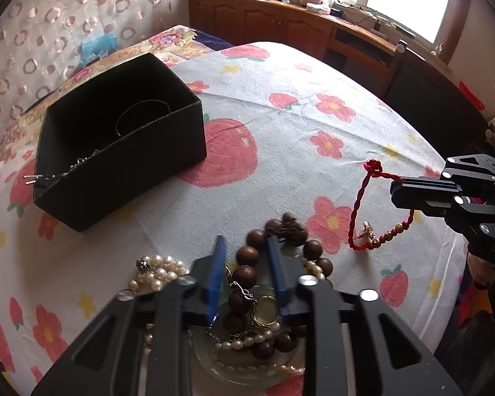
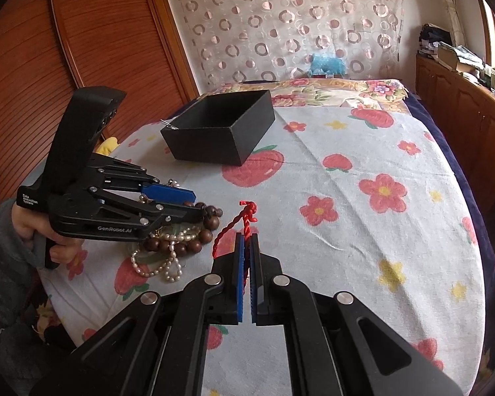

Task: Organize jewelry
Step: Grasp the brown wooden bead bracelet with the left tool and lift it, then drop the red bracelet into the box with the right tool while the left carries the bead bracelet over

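A black open box [image 1: 122,138] sits on the flowered cloth, with a thin bangle [image 1: 143,117] inside and a silver chain [image 1: 62,172] draped over its near rim; it also shows in the right wrist view [image 2: 219,130]. My left gripper [image 1: 247,250] is open over a pile of brown wooden beads [image 1: 247,274], pearls [image 1: 156,274] and a gold ring [image 1: 265,310] on a glass dish [image 1: 244,371]. My right gripper [image 2: 246,241] is shut on a red cord bracelet [image 2: 246,214], which hangs from it in the left wrist view [image 1: 363,211].
The flowered cloth [image 2: 363,214] covers a bed. A wooden cabinet [image 1: 280,26] with clutter runs below the window. A wooden wardrobe [image 2: 66,49] stands at the left. A patterned curtain [image 2: 297,23] hangs behind the bed.
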